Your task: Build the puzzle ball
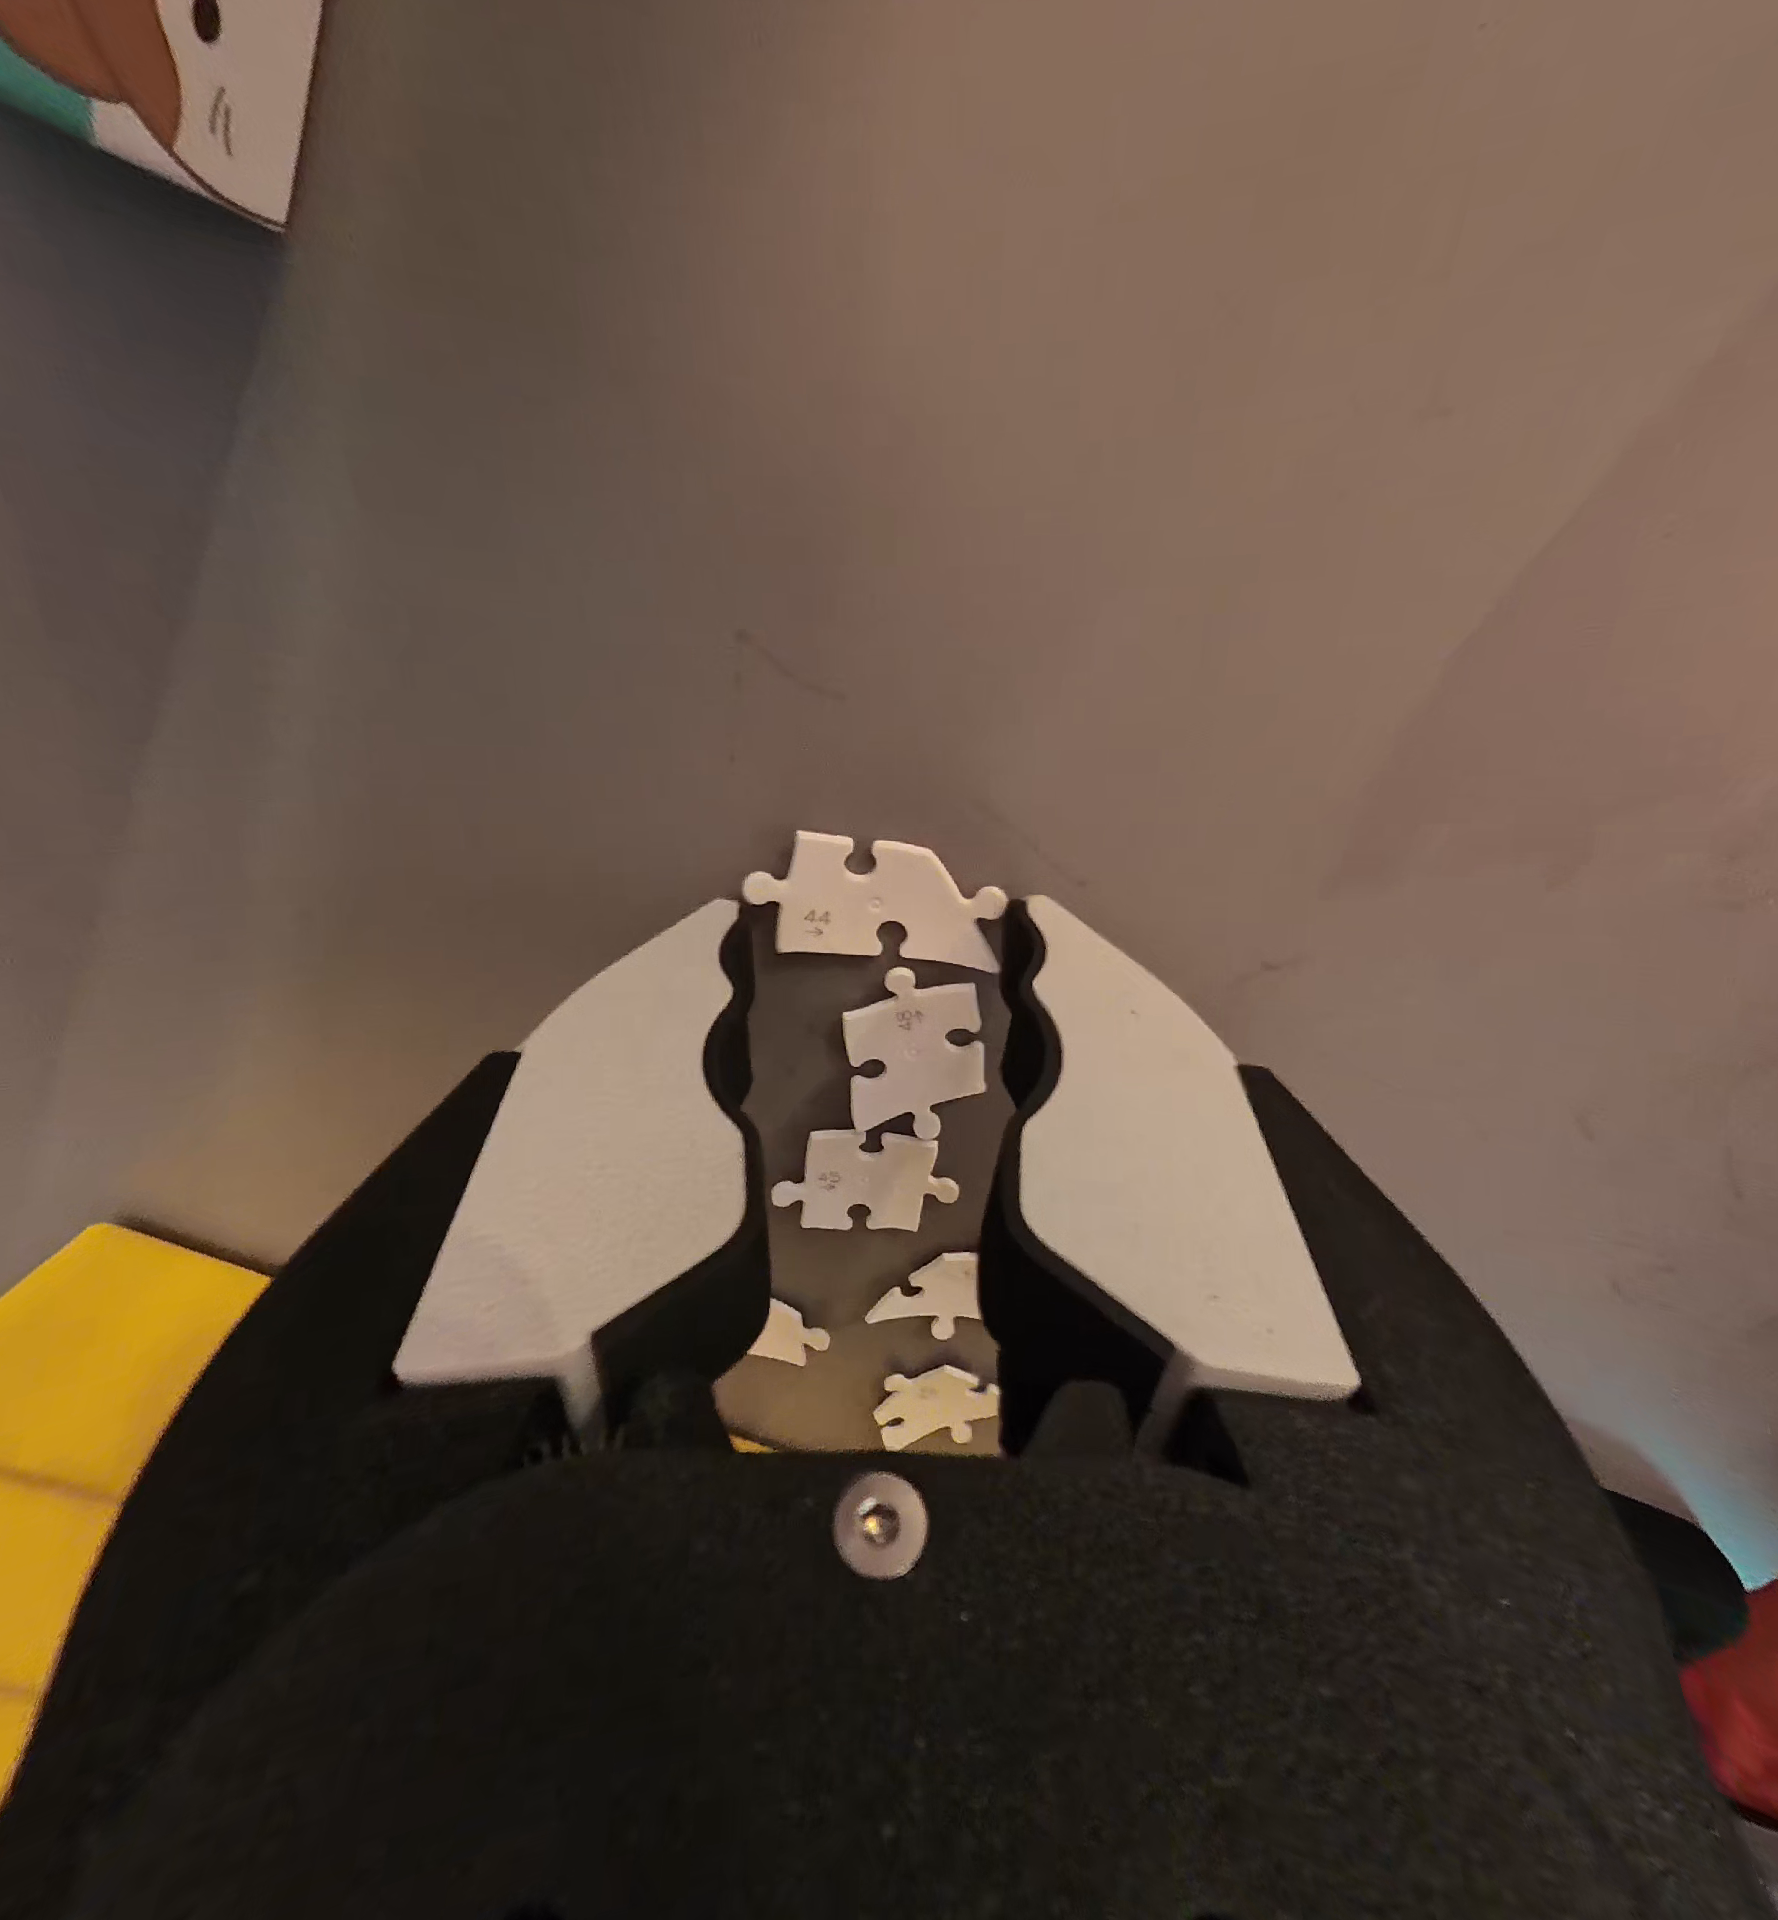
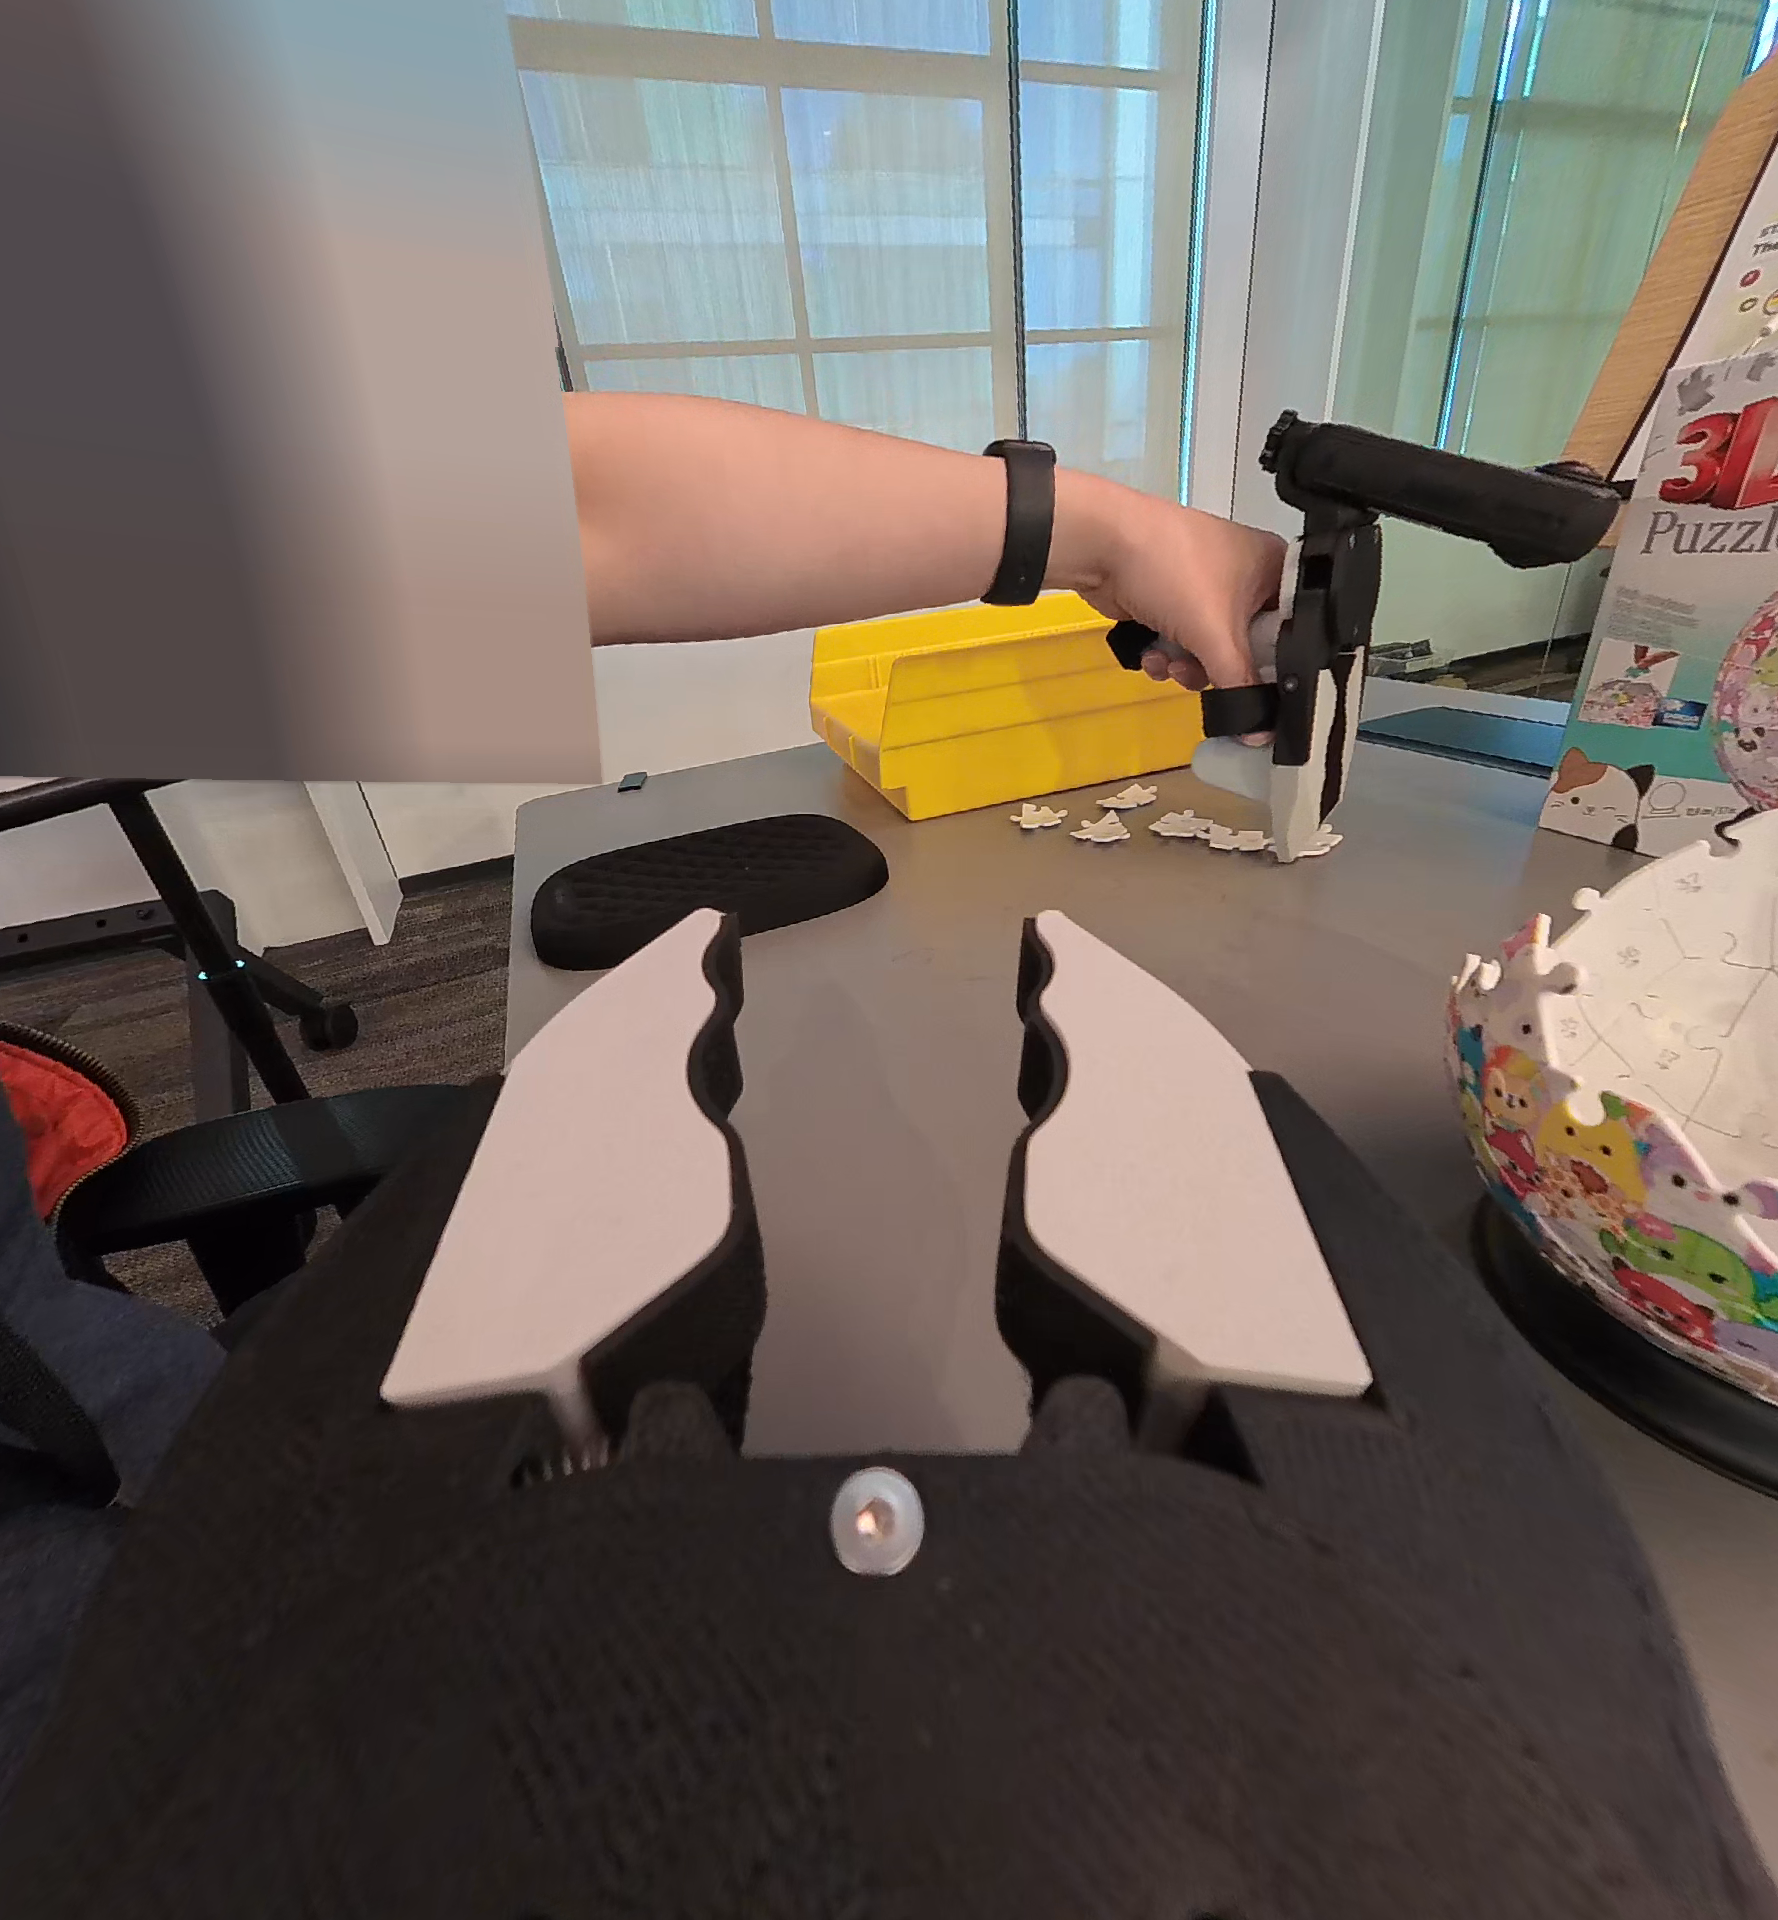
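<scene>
Right tool (image 2: 874,945) nearest, fingers spread wide over bare grey counter (image 2: 1124,935), nothing between them. Just to its right, half-built puzzle ball (image 2: 1674,1122): an open bowl of joined pieces, colourful outside, white inside, seated on a dark round stand (image 2: 1633,1382). Beyond the fingertips, near the counter's edge, a black mesh wrist rest (image 2: 708,883). Farther back, left tool (image 2: 1306,821) pointed down at the counter in a person's hand (image 2: 1197,613), black band on the wrist. Around its tips, loose white pieces (image 2: 1103,826) scattered on the counter, blank side up. Behind them a yellow bin (image 2: 999,707); at far right a puzzle box (image 2: 1716,623) standing upright; windows beyond.

Left wrist view: left tool (image 1: 874,914) spread, hanging over a row of pieces. Closest to the camera, three partly hidden pieces, then a single piece (image 1: 864,1184), another (image 1: 916,1060) touching it, and at the fingertips a joined pair (image 1: 874,904) lying between the two tips. Contact with the fingers: cannot tell. Yellow bin (image 1: 54,1455) at lower left.
</scene>
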Motion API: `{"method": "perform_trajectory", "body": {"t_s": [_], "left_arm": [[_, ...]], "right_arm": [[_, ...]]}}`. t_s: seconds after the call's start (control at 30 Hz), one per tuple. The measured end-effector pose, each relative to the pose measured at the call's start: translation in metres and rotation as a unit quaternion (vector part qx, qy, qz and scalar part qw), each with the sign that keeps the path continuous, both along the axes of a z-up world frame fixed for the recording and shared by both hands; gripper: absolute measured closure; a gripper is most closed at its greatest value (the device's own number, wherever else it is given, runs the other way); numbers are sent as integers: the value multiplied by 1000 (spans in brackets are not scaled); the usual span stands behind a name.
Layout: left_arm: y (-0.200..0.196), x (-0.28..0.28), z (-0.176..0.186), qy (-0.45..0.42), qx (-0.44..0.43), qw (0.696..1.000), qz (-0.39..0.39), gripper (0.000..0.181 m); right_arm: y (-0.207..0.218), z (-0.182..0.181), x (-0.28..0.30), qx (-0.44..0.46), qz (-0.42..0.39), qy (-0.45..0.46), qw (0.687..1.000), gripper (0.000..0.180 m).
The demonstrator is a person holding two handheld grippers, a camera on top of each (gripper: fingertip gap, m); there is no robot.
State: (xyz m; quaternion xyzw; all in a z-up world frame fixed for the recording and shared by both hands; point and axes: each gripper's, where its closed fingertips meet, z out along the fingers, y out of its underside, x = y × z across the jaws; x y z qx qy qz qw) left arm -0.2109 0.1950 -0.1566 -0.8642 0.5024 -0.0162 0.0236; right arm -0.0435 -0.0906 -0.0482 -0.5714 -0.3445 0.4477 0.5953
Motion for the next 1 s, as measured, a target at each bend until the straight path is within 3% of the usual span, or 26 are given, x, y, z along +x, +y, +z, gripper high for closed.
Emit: {"method": "perform_trajectory", "body": {"t_s": [0.3, 0.57, 0.8, 1.0], "left_arm": [[1, 1, 3, 14, 47, 999, -24, 140], [-6, 22, 48, -51, 207, 977, -12, 140], [-61, 42, 93, -131, 315, 940, 16, 140], [-115, 64, 106, -188, 334, 924, 16, 140]], "right_arm": [[0, 0, 0, 2, 0, 0, 1000, 128], [2, 1, 1, -3, -5, 5, 1000, 128], [9, 8, 8, 4, -37, 20, 999, 134], [34, 26, 12, -57, -92, 52, 993, 146]]}}
